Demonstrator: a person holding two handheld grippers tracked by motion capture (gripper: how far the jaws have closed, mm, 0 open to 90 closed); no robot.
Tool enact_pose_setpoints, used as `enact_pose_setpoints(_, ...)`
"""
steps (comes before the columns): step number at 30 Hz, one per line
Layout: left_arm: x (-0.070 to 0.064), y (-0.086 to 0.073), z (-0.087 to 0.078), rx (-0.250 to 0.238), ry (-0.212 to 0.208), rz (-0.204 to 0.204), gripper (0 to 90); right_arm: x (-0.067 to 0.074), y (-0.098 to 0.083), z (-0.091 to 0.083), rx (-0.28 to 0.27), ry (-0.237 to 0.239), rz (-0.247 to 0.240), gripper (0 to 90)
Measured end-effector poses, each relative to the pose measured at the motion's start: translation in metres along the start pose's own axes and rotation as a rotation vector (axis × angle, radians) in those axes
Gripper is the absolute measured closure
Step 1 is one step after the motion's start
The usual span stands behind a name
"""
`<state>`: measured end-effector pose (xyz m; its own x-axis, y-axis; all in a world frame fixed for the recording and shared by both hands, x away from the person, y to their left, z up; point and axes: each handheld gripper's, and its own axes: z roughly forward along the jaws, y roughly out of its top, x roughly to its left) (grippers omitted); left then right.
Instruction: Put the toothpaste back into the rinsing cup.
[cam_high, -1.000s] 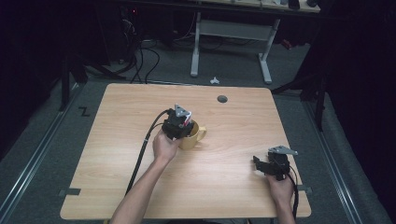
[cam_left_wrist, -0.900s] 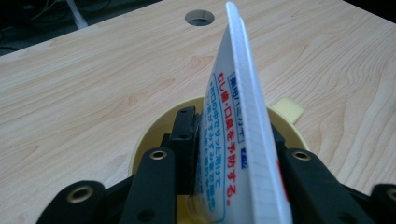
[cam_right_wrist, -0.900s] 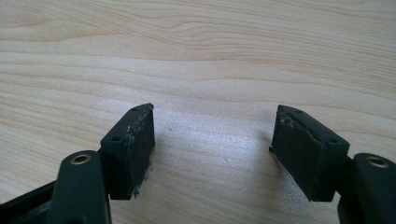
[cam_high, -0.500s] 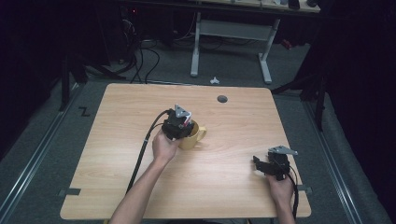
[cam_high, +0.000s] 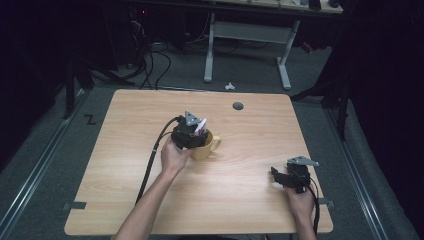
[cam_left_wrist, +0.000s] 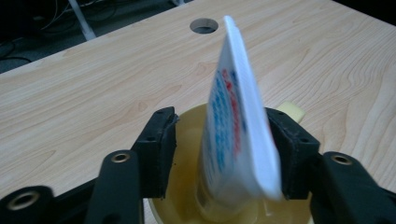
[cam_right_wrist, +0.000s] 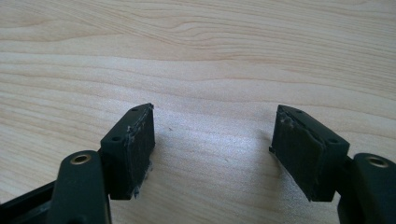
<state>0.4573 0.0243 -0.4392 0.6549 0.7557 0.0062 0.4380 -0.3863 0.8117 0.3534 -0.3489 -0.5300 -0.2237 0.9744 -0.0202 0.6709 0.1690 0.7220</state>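
Since the earlier frames neither hand has shifted across the table (cam_high: 125, 150); what changed is the left gripper (cam_left_wrist: 219, 149), whose jaws have just been opening, with the white tube (cam_left_wrist: 238, 121) standing between them. Nearest in the left gripper view, the black pads sit spread to either side of the tube: the left-hand pad is clearly apart from it, while the right-hand pad lies just beside it, and whether it touches I cannot tell. The tube, printed in red and blue, stands nearly upright with its lower end down inside the yellow mug (cam_left_wrist: 187, 196) and its flat crimped end pointing up. By my reading the placing is nearly done: the tube is in the mug and released, and what is left is to lift the gripper clear without tipping it. In the high view the left hand (cam_high: 172, 157) holds its gripper over the mug (cam_high: 207, 147) near the table's middle, forearm reaching in from the bottom edge. The right gripper (cam_right_wrist: 215, 149) rests near the right front corner, jaws spread wide over bare wood, holding nothing
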Motion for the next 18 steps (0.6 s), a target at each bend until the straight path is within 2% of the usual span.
enact_pose_setpoints(7, 0.002, 0.002, -0.008, -0.026, -0.024, -0.018, 36.5, 0.000, 0.000, 0.000, 0.000, 0.000, 0.000, 30.0)
enact_pose_setpoints(18, 0.006, -0.001, -0.022, -0.049, -0.035, -0.030, 30.7, 0.000, 0.000, 0.000, 0.000, 0.000, 0.000, 30.0)
